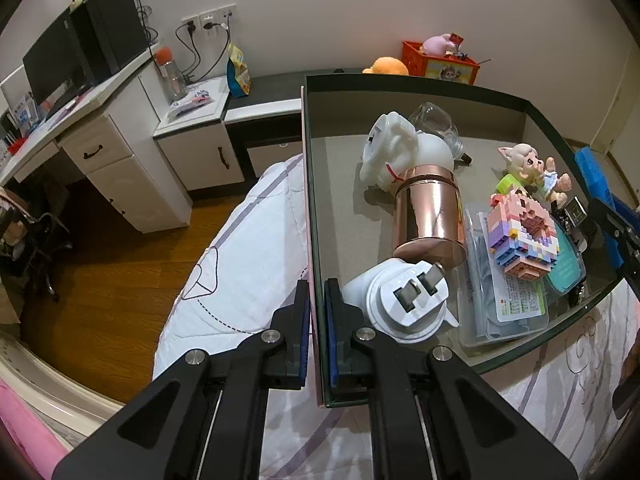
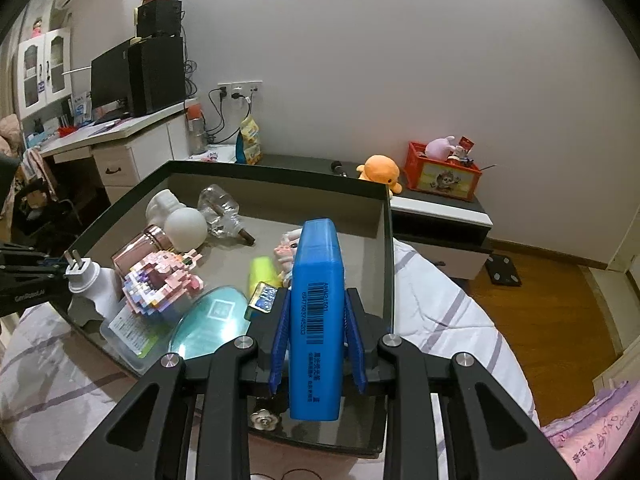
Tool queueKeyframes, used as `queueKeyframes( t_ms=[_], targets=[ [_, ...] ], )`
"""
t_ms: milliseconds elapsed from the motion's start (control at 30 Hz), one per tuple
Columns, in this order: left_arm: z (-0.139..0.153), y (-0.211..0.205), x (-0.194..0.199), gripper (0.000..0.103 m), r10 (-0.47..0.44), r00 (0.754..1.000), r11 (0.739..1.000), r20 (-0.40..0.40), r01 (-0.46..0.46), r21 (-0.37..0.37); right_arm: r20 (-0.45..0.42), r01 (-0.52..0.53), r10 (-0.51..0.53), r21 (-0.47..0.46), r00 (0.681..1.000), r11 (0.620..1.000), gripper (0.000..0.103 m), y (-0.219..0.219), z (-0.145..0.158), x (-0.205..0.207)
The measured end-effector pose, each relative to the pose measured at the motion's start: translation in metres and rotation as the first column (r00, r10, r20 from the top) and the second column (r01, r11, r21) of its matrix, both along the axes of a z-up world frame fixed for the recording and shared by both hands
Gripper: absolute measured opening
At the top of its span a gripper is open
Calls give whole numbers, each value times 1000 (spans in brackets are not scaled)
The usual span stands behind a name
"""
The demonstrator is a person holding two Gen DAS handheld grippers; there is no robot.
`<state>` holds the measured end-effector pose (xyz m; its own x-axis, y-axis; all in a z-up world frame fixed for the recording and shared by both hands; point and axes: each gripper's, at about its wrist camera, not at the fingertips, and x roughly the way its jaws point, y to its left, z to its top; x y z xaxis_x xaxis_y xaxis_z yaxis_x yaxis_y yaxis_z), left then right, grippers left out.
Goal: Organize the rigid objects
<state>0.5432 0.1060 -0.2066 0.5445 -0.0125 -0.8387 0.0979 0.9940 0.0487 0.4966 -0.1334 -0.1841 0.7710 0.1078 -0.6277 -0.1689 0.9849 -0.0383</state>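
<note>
My right gripper is clamped on the blue case, long axis running away along the fingers, poised over the near rim of the box with the clutter just beyond and to its left. My left gripper pinches the box's side wall, pitched steeply down. I judge the right hand places next.

My left claw is clamped on the left wall of the dark-rimmed box. Inside, just beside my fingers, I see a white plug, then a copper canister lying on its side and a pink block figure.
</note>
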Motion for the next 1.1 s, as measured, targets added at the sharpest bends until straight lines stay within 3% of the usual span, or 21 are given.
queueKeyframes(
  t_ms=[100,167,233,367,467,800,967,1000,1033,1067,1100],
  targets=[
    [1,-2,0,6,2,1000,1000,2,-2,5,3,0,0,11,1000,1000,29,-2,2,1],
    [1,-2,0,6,3,1000,1000,1,-3,5,5,-2,2,23,1000,1000,37,-4,4,2],
    [1,-2,-1,6,3,1000,1000,1,-3,8,13,2,-2,27,1000,1000,53,-4,5,4],
    [2,-3,-3,6,8,1000,1000,3,-8,9,33,11,-12,27,999,1000,64,-5,13,0],
    [2,-3,-3,6,9,1000,1000,3,-9,8,45,19,-20,28,999,999,79,-5,20,-7],
    [4,-3,-9,6,8,1000,1000,7,-8,16,57,12,-16,57,998,998,82,-6,35,-27],
    [19,-5,-31,9,20,998,999,63,-22,28,42,13,-15,53,999,999,84,-3,38,-41],
    [23,-7,-36,12,21,997,999,79,-23,27,40,12,-14,50,999,999,86,-2,39,-44],
    [28,-7,-43,27,24,995,999,97,-27,26,38,10,-12,46,999,999,87,-1,41,-50],
    [38,-10,-54,56,31,990,999,136,-36,38,41,7,-9,48,999,999,87,-1,42,-55],
    [45,-12,-64,73,33,984,998,174,-41,45,48,6,-8,53,999,999,88,-1,44,-60]
  ],
)
